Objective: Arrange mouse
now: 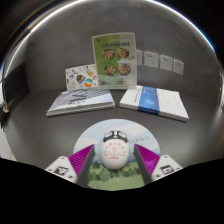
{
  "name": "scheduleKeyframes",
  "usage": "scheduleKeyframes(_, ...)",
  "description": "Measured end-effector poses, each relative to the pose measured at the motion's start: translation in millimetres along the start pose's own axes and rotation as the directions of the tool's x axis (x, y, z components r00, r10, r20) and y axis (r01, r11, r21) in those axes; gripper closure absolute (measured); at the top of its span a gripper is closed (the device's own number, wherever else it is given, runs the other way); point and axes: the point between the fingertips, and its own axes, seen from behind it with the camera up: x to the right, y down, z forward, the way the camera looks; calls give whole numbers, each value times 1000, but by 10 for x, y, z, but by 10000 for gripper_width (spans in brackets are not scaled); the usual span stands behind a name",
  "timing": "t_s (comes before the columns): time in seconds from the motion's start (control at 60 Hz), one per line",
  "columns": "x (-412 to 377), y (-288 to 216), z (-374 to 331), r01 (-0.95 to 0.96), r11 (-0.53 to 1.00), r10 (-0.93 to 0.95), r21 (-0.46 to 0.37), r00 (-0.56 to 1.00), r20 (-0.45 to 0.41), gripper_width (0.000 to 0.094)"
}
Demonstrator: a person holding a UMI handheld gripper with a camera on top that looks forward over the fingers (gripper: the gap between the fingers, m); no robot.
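A white mouse (113, 151) with a small red-and-dark pattern on its back lies on a round mouse mat (100, 178) printed with a green landscape. The mouse stands between my gripper's (115, 158) two fingers, with a narrow gap at each side. The magenta pads (82, 160) flank it left and right. The gripper is open and low over the mat. The mouse's near end is hidden below the view.
Beyond the mat, a striped booklet (82, 102) lies to the left and a white book with a blue band (152, 101) to the right on the grey table. A food picture card (114, 58) and a smaller card (82, 77) stand against the wall, beside wall sockets (165, 63).
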Motion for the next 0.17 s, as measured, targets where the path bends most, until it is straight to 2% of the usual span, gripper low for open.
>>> scheduleKeyframes(0.017,0,13,-20,0,1000,0,2,1000,2,33)
scheduleKeyframes(0.033,3,22,-51,0,1000,0,3,1000,3,81)
scheduleKeyframes(0.067,13,42,-128,-5,1000,5,11,1000,1,110)
scheduleKeyframes(0.167,86,135,-449,-32,999,32,34,999,-5,103)
